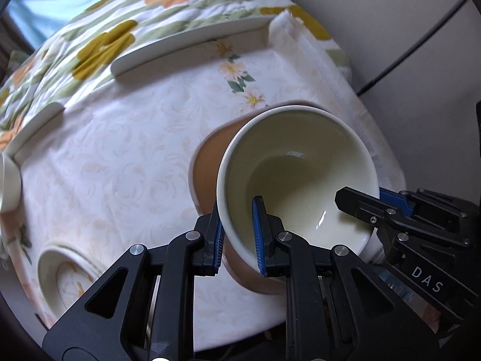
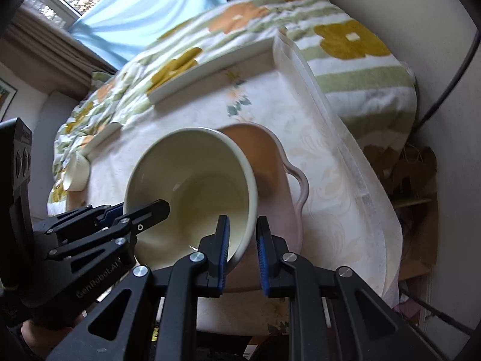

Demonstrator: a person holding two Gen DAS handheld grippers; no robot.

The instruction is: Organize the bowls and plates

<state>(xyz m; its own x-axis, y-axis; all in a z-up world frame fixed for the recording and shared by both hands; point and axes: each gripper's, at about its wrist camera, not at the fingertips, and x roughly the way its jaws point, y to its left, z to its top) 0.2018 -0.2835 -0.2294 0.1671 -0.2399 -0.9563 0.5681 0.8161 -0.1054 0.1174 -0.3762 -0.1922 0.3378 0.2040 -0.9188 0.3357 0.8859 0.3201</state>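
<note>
A cream bowl [image 1: 300,174] is held tilted over a brown dish with scalloped handles [image 1: 207,162]. My left gripper [image 1: 239,237] is shut on the bowl's near-left rim, one finger inside and one outside. My right gripper [image 2: 242,252] is shut on the bowl's [image 2: 192,186] opposite rim the same way; it shows in the left wrist view [image 1: 375,207] at the right. The brown dish [image 2: 270,162] rests on the table under the bowl. The left gripper shows at the left of the right wrist view [image 2: 132,213].
The table has a pale floral cloth [image 1: 120,150]. A decorated bowl [image 1: 69,276] sits at its near-left. A white rectangular plate [image 1: 186,45] and another plate edge [image 1: 33,126] lie at the far side. A small white cup [image 2: 76,171] lies beside them. A flowered blanket [image 2: 345,45] lies beyond.
</note>
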